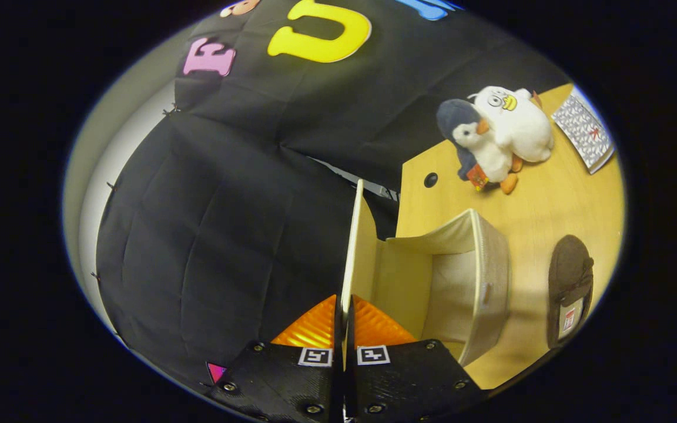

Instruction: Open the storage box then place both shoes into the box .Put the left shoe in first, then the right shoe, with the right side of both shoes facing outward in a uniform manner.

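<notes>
My gripper [343, 311] is shut on the lid [355, 247] of the cream fabric storage box [488, 282], both fingers pressing its thin edge. The lid stands lifted upright, running straight ahead from between my fingers. The box sits on the wooden table [538, 200] just right of the fingers, and the part of its pale inside that shows holds nothing. A dark brown shoe [569, 288] lies on the table beyond the box's far wall, its insole label showing. The view is rolled, so the table looks tilted.
Two plush toys, a grey penguin [472, 141] and a white bird [518, 120], sit together further along the table. A patterned flat item [585, 129] lies past them. A round cable hole [431, 179] is in the tabletop near its edge.
</notes>
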